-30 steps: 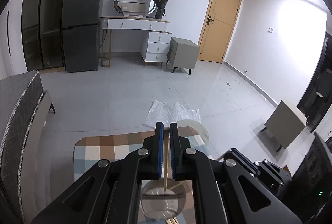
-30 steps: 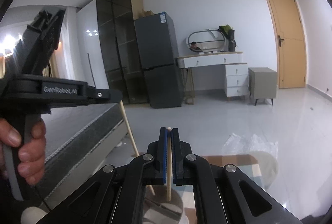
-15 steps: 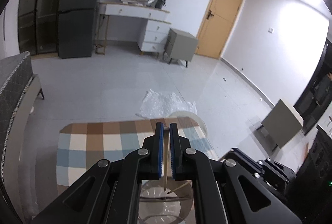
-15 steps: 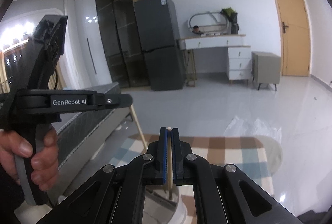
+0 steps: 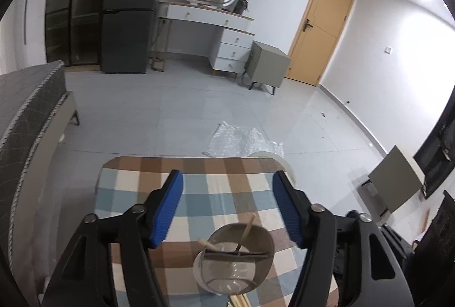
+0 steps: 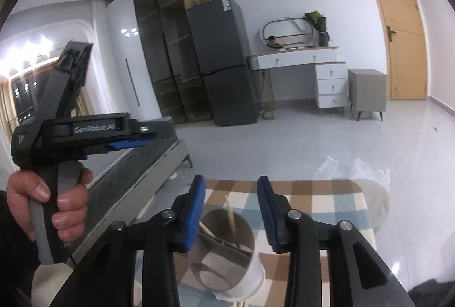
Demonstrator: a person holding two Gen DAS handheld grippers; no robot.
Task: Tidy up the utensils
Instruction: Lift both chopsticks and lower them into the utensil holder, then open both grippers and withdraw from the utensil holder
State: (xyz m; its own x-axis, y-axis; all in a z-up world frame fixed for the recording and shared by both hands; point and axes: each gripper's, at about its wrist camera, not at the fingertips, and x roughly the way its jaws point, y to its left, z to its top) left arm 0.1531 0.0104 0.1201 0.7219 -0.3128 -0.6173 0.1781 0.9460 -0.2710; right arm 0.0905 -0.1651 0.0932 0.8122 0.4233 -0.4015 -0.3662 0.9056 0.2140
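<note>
A grey utensil holder cup [image 5: 236, 258] with a divider stands on the checked tablecloth [image 5: 199, 193]; it also shows in the right wrist view [image 6: 224, 247]. Two wooden chopsticks [image 5: 246, 233] lean inside the cup, also seen in the right wrist view [image 6: 231, 218]. My left gripper [image 5: 227, 204] is open and empty above the cup. My right gripper [image 6: 230, 210] is open and empty, just above the cup's rim. In the right wrist view the left gripper [image 6: 125, 144] is held by a hand at the left.
More wooden sticks [image 5: 239, 300] lie at the table's near edge. A white stool [image 5: 273, 159] and a plastic sheet [image 5: 241, 139] are beyond the table. A grey bed [image 5: 28, 113] stands to the left.
Both grippers opened and let go of their chopsticks, which now stand in the cup. The left wrist view has tilted down toward the table.
</note>
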